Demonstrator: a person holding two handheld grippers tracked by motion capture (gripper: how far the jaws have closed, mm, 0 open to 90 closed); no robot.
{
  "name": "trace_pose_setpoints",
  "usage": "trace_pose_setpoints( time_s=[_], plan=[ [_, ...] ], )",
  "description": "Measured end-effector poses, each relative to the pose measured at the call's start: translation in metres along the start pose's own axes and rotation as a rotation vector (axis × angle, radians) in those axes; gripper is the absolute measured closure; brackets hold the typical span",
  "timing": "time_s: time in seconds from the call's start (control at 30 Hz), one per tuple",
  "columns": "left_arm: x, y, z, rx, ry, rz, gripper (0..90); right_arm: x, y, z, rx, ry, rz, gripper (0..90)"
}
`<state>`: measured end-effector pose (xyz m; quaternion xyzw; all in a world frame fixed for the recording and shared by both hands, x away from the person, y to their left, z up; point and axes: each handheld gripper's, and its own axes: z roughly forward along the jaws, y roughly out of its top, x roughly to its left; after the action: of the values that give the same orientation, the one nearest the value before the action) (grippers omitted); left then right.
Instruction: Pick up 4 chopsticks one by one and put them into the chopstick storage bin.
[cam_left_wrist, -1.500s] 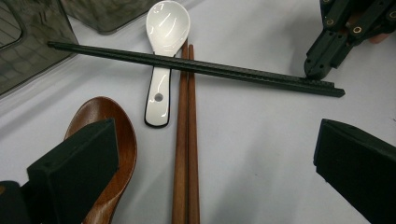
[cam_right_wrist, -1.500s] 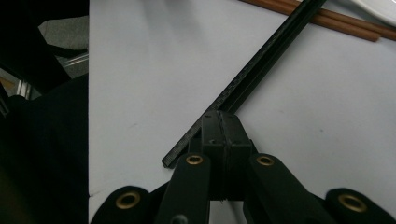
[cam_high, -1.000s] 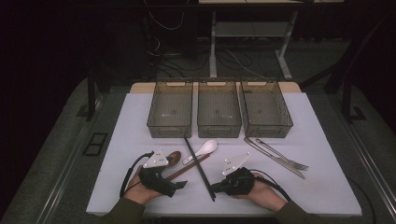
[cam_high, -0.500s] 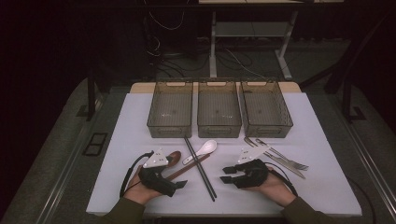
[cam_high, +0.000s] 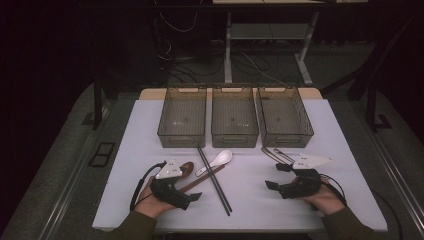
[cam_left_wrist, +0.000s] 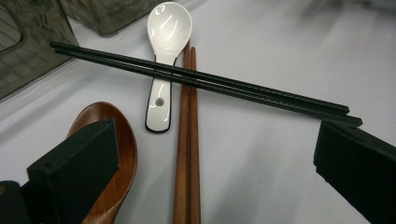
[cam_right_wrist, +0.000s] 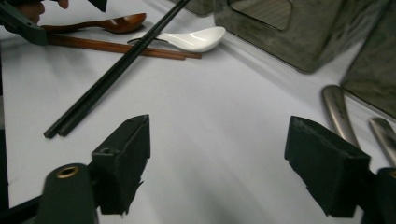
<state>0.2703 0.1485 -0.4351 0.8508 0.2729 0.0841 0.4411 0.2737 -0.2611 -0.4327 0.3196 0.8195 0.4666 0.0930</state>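
Note:
A pair of black chopsticks lies across a white ceramic spoon and a pair of wooden chopsticks at the table's front centre. Beside them rests a wooden spoon. My left gripper is open just left of this pile. In the left gripper view the wooden chopsticks run between the jaws, and the left jaw overlaps the wooden spoon. My right gripper is open over bare table to the right, next to metal utensils, with nothing between its jaws.
Three empty translucent bins stand in a row behind the cutlery. The metal utensil handles lie close to the right gripper's right jaw. The white table has bare room at its left.
My right gripper has moved to the right, away from the black chopsticks and toward the metal utensils. The left gripper has stayed in place.

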Motion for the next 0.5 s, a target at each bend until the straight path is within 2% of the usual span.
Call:
trace_pose_setpoints(
  time_s=[0.1,0.17,0.27,0.3,0.4,0.5],
  plan=[
    [0.001,0.001,0.0,-0.004,0.006,-0.001,0.0,-0.002,-0.005,-0.005,0.0,-0.017,-0.005,19.8],
    [0.002,0.003,0.001,-0.005,0.02,-0.004,0.0,-0.006,-0.014,-0.015,0.01,-0.039,-0.007,19.3],
    [0.006,0.006,0.002,-0.007,0.037,-0.007,2.6,-0.009,-0.019,-0.021,0.001,-0.053,0.013,19.3],
    [0.007,0.008,0.002,-0.004,0.045,-0.009,4.0,-0.01,-0.024,-0.028,-0.011,-0.06,0.031,19.3],
    [0.014,0.015,0.003,-0.005,0.077,-0.03,15.8,-0.01,-0.03,-0.036,-0.025,-0.065,0.052,19.3],
    [0.021,0.021,0.006,-0.005,0.098,-0.052,27.2,-0.008,-0.031,-0.037,-0.029,-0.065,0.045,19.3]
  ],
)
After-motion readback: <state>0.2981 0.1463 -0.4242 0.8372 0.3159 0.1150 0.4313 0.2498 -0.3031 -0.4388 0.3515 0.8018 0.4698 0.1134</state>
